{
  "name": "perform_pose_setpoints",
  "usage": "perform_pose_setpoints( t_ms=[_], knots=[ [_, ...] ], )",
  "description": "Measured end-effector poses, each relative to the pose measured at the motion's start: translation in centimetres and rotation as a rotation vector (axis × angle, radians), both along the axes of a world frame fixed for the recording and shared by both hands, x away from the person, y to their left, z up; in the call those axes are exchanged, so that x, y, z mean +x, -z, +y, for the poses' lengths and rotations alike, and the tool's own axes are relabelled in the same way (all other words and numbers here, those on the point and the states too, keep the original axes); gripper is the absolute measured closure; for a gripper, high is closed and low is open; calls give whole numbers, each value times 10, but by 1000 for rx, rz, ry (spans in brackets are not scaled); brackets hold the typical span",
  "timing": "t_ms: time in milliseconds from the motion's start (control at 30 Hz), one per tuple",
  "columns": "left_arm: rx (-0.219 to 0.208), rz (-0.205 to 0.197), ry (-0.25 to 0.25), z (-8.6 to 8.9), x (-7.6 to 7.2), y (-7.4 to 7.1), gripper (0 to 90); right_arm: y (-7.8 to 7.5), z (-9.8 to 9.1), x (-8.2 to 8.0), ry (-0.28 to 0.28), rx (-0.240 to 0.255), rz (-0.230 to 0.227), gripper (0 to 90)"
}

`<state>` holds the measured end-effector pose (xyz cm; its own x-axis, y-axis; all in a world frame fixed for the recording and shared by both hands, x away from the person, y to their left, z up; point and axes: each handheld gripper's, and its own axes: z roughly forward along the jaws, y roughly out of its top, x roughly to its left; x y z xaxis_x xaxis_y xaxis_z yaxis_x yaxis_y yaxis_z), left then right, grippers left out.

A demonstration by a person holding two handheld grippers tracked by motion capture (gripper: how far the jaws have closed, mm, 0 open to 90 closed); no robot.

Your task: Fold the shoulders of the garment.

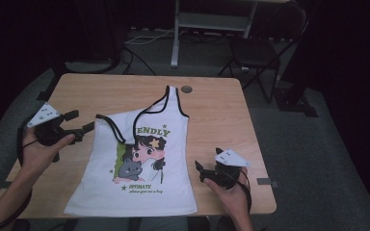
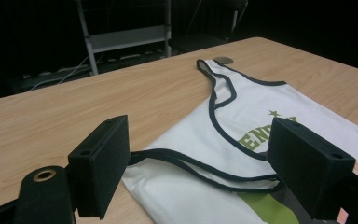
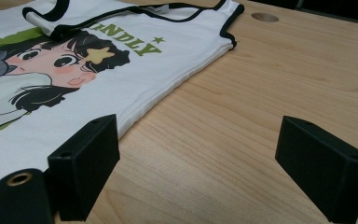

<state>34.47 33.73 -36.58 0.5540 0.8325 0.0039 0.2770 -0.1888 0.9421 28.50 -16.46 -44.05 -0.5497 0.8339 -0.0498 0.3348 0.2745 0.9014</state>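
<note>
Your white tank top (image 1: 139, 159) lies flat mid-table (image 1: 212, 96), its folded strap hiding part of green lettering reading "ENDLY"; "INTIMATE" sits below the cartoon girl. Your left gripper (image 1: 77, 126) and right gripper (image 1: 203, 169) flank it, jaws spread, empty.

The high view looks down over the light wooden table (image 1: 212, 101); both gripper views skim it closely, sharing the white black-trimmed cartoon-print tank top (image 2: 205, 140).
</note>
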Motion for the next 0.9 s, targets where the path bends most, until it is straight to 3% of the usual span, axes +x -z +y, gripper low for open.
perform_pose_setpoints(
  t_ms=[900],
  knots=[
    [-54,-3,-117,52,-30,14,208,0,0,0,0,3,1,129]
  ],
)
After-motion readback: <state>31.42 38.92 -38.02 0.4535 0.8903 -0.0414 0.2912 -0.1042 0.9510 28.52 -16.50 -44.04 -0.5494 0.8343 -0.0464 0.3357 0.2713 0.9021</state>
